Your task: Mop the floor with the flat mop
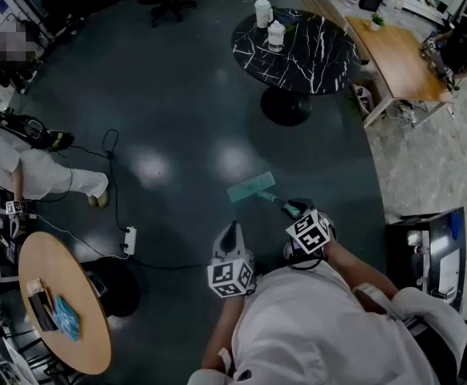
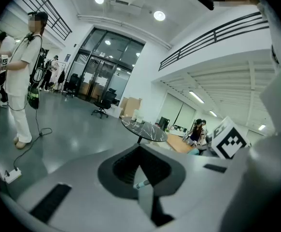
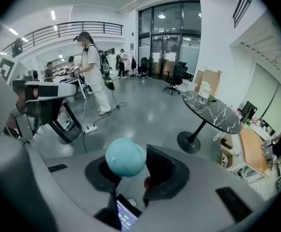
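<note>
Right gripper view: the right gripper (image 3: 131,172) clamps the flat mop's teal handle end (image 3: 125,157); the left gripper (image 2: 140,167) is closed, empty. Ideally the mop head (image 1: 251,188) stays flat on the floor (image 1: 185,119), with steady strokes.

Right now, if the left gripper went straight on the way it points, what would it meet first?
Probably the black marble table, beyond a stretch of bare floor; depth is hard to judge.
</note>
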Motion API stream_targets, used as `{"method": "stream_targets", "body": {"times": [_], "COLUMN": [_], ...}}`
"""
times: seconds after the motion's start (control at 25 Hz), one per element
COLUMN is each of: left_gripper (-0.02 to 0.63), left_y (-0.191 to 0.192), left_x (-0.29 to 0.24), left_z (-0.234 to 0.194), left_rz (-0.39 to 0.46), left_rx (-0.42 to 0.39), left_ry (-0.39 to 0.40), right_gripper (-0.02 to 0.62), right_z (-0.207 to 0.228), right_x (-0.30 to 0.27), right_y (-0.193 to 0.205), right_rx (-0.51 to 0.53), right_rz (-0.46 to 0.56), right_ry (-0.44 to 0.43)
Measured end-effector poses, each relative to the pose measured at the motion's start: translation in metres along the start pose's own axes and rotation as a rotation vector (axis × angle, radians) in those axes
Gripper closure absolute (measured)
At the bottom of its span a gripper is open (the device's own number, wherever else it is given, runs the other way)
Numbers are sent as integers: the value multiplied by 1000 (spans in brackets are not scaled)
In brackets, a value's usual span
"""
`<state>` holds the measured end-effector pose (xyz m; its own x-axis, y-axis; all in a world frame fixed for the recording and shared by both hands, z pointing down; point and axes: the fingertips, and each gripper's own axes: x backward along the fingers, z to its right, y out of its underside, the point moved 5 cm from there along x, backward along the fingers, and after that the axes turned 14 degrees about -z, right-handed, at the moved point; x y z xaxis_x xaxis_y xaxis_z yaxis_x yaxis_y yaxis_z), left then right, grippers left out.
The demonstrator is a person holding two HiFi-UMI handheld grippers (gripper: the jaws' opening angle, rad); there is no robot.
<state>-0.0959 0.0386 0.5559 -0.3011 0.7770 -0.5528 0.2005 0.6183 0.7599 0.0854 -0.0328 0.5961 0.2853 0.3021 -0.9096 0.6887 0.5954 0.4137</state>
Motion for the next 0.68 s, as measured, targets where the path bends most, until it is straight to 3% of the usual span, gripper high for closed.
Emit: {"method": "stream_targets", "body": {"times": [0.68], "left_gripper": [601], "left_y": [-6], "left_x": [-9], "left_z": [8], "left_rz": [1], "left_rx": [-17], "left_ry": [8], "right_gripper": [480], "right_z": [3], "right_x": [-1], "right_y": [-6], "right_rx": [12], "right_rz": [24], "right_ry": [-18]}}
